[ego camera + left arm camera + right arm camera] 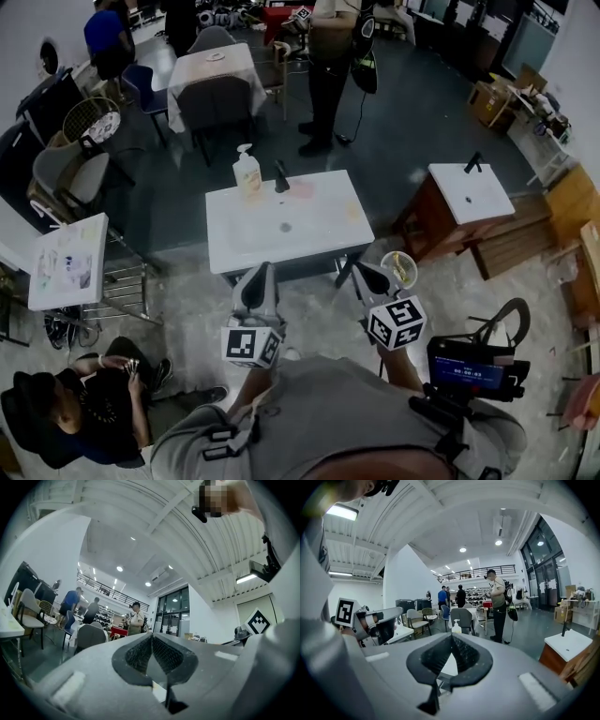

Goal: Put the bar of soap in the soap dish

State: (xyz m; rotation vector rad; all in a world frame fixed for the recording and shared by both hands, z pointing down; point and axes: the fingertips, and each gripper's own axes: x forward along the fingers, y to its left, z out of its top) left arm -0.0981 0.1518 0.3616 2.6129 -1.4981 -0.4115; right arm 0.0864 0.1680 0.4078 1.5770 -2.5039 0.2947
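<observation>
a pale yellowish patch [352, 212], likely the bar of soap, is lying near the right edge of the white desk [244, 246] in the middle of the head view. a pink shape [302, 189], probably the soap dish, is sitting just right of the black faucet [280, 178] by the desk's upper edge, with a pump bottle [247, 172] further left. both are too small to be sure which is which.

the left claw [263, 272] and right claw [360, 271] are hovering below the desk's lower edge, well apart from the soap, each pressed together on nothing.

the reach looks barely begun. the nearer right claw should be spreading before arriving, then straddling the bar's narrow sides and pinching gently, since soap is likely to be slipping. the bar is looking flat, low and faint against the white top.
</observation>
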